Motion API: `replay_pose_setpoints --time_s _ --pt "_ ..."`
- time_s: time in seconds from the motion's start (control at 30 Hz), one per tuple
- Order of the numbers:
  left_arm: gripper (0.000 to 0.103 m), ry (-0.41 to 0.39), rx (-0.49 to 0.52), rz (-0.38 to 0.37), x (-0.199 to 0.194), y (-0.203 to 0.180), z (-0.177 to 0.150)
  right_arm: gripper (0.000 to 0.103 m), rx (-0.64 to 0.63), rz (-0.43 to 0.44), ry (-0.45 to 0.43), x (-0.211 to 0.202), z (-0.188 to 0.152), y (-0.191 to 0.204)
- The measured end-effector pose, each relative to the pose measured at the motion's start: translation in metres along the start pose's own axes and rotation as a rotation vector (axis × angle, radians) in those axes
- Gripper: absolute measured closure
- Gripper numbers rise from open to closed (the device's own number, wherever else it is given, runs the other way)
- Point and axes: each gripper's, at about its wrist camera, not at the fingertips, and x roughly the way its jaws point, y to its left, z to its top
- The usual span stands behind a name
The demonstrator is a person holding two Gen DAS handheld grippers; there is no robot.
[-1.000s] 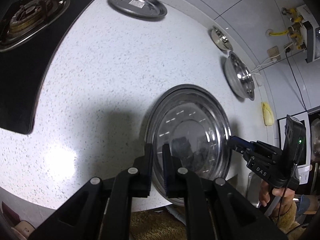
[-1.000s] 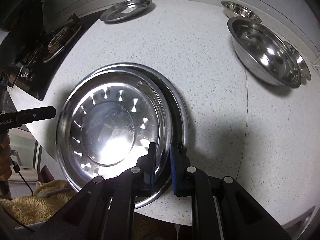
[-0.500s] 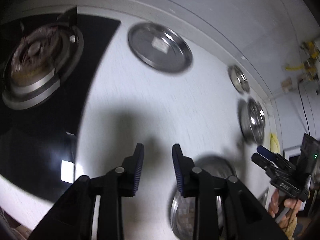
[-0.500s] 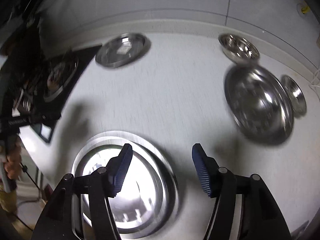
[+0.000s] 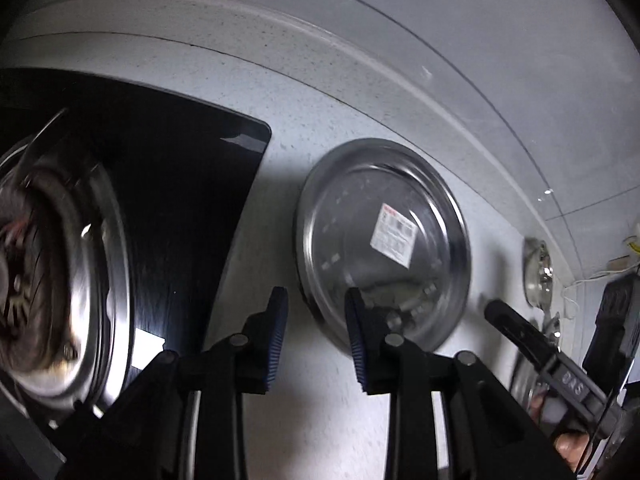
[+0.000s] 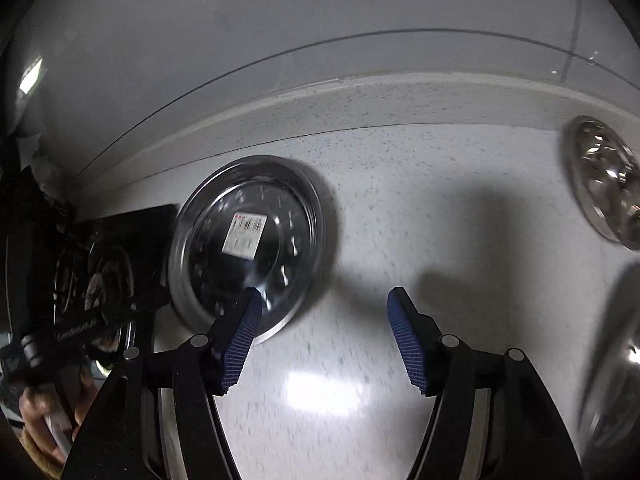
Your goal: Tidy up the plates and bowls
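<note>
Left wrist view: my left claw (image 5: 316, 334) is open and holds nothing. The shiny plate (image 5: 382, 246) with a sticker lies flat on the white tabletop (image 5: 304, 412), just ahead and a bit right of my claw. Its near edge shows between my two fingers. The black stove (image 5: 176, 216) is close on the left. My right claw (image 6: 324, 334) is opening wider, with only bare tabletop between its fingers. A small bowl (image 6: 604, 182) sits far off to its right, near the wall.

one plate (image 5: 382, 240), two bowls (image 6: 606, 182), one burner (image 5: 48, 284)
</note>
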Motion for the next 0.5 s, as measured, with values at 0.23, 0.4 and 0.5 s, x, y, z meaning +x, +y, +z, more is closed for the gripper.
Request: replay_pose_setpoints --time_s 0.23,0.4,0.5 --pt "0.079 -0.022 0.001 0.001 0.016 0.004 0.018 0.062 -0.035 -0.054 0.026 0.040 0.015 0.011" --pt "0.094 -0.038 -0.009 -0.022 0.021 0.006 0.021 0.093 -0.097 -0.085 0.027 0.050 0.012 0.026" --pt "0.096 -0.047 -0.023 -0.033 0.020 0.009 0.016 0.092 -0.114 -0.119 0.020 0.049 0.009 0.031"
